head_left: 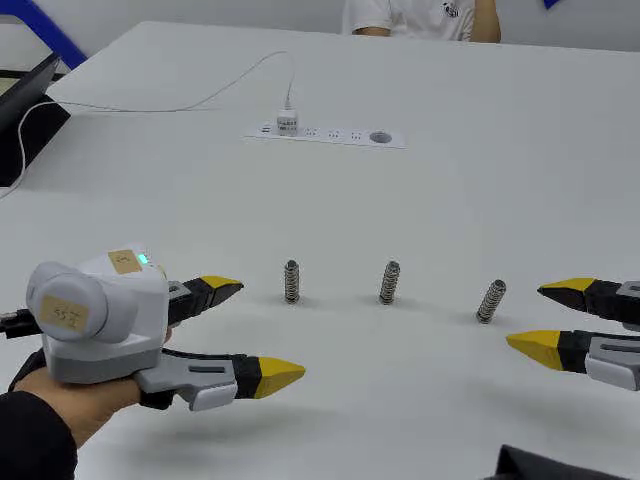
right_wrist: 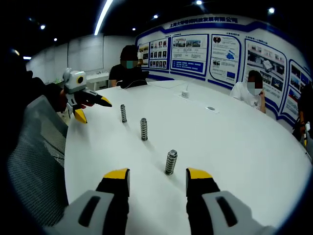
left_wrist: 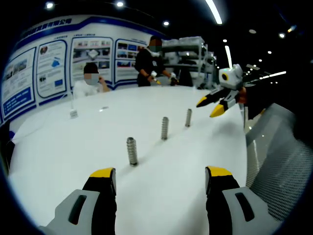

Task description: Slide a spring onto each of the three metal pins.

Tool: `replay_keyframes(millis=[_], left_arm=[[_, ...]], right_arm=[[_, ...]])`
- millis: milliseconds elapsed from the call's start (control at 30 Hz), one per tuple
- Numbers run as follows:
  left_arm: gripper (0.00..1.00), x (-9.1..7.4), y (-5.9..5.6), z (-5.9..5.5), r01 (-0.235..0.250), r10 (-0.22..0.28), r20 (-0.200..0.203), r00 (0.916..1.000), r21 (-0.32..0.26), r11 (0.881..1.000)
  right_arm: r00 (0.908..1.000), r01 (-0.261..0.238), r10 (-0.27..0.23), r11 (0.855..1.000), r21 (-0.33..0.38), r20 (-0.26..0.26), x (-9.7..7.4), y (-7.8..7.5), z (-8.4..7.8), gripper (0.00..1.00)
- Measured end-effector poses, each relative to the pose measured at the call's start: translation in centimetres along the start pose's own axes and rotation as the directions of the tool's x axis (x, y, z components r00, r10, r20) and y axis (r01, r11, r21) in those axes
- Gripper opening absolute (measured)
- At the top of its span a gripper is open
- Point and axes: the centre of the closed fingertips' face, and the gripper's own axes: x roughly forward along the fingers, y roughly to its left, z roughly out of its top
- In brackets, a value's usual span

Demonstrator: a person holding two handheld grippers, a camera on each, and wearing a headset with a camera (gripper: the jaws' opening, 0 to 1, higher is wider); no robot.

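Head view: three springs are seen standing in a row on the white surface (head_left: 450, 210), the left spring (head_left: 291, 281) and middle spring (head_left: 389, 283) near upright, the right spring (head_left: 490, 300) leaning; each is judged already seated on its pin, though the pins inside the coils cannot be made out; the left hand-held gripper (head_left: 268, 328) and right hand-held gripper (head_left: 528, 316) are held released, jaws apart, nothing grasped, flanking the row; the leaning spring could be toppled if brushed by the nearby right jaws, and would likely roll away; a power strip (head_left: 330, 133) and its cable (head_left: 200, 100) lie well behind; no obstruction is seen between the jaws and the springs.
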Motion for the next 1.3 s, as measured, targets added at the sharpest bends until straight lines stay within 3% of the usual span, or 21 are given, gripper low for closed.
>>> replay_keyframes(millis=[667, 1300], left_arm=[[0.76, -0.04, 0.10, -0.33, -0.006, 0.006, 0.008, 1.0000, -0.018, 1.000], [0.76, 0.00, 0.18, -0.35, -0.009, 0.009, 0.015, 0.9998, -0.031, 0.999]], right_arm=[[0.9994, 0.009, -0.009, 1.000, 0.011, 0.033, 0.15, 0.58, -0.57, 0.62], [0.9974, 0.016, -0.017, 1.000, 0.022, 0.070, 0.32, 0.90, -0.23, 0.68]])
